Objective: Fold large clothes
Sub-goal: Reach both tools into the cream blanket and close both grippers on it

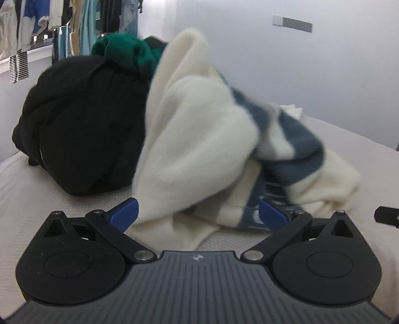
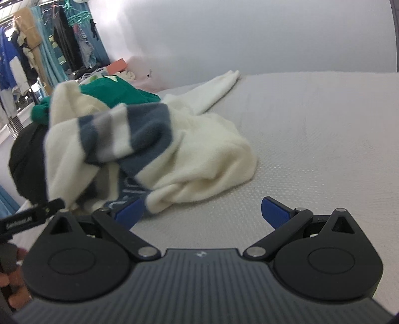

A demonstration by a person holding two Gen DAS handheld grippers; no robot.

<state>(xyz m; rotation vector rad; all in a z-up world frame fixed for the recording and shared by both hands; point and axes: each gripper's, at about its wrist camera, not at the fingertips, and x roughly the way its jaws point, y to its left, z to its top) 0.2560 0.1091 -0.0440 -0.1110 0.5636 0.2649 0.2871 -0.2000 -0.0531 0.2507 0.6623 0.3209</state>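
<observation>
So the cream sweater (image 1: 199, 139) with the blue-grey stripes (image 2: 147, 129) is seen bunched up in a loose heap on the bed (image 2: 311, 139), motion-blurred in both views, so fine detail can't be made out. One sleeve (image 2: 217, 89) is stretched out flat across the pale textured cover toward the back wall (image 2: 249, 32). The rest of it is piled up and draped over its neighbours.

Right beside it, touching, a black garment (image 1: 82, 124) is lumped into a rounded mound, and a green one (image 1: 124, 52) is wedged on top between the black mound and the cream sweater.

The left gripper (image 1: 198, 215) is held low over the bed with its blue fingertips (image 1: 124, 214) spread wide; a fold of the cream sweater is lying between them, but nothing is clamped. The right gripper (image 2: 202, 211) is spread just as wide, and its left blue tip (image 2: 131, 211) is sitting right at the striped hem, with bare cover under the other tip. Nothing is pinched there either. Part of the left gripper's black body (image 2: 30, 219) is caught at the edge of the right wrist view.

Further back, a rack of hanging clothes (image 1: 49, 22) is seen against the wall on the left.
</observation>
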